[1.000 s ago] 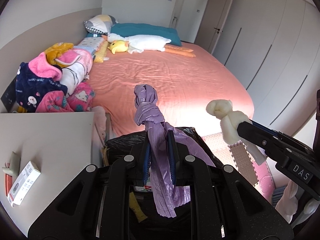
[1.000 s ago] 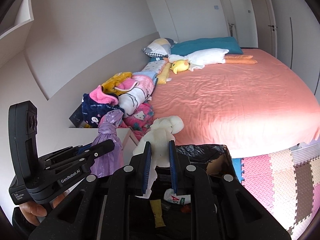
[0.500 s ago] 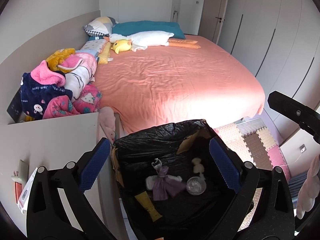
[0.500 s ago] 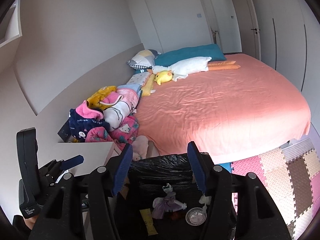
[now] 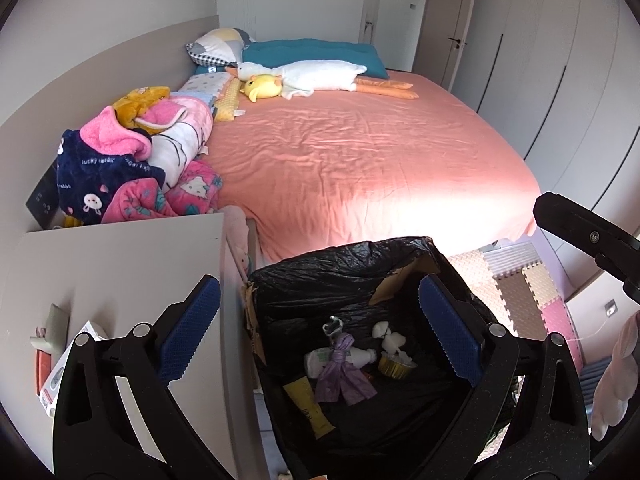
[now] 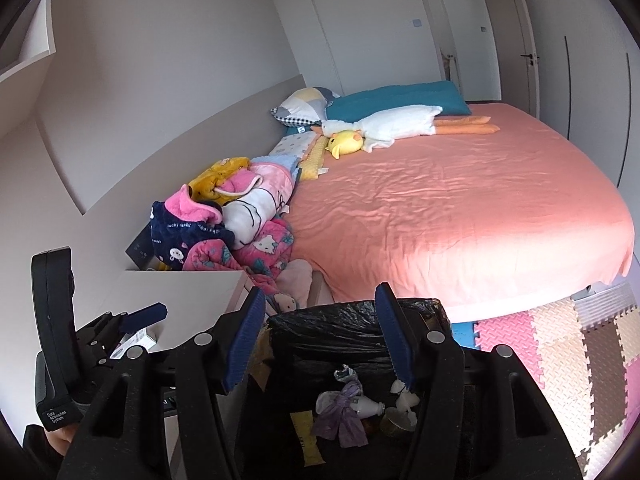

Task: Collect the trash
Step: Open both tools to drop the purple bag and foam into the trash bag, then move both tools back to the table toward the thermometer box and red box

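Pink bed (image 5: 360, 160); goose plush (image 5: 316, 74) (white); piled clothes (image 5: 132, 160); perhaps foam mats (image 6: 560, 340).

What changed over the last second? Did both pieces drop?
Yes. Both grippers opened: the left gripper let go of the purple bag, the right gripper the white wad. Both now lie inside the bin. The bed and nightstand items are unchanged.

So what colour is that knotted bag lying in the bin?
Purple. The knotted bag lies in the black-lined bin; the left wrist view shows it best.
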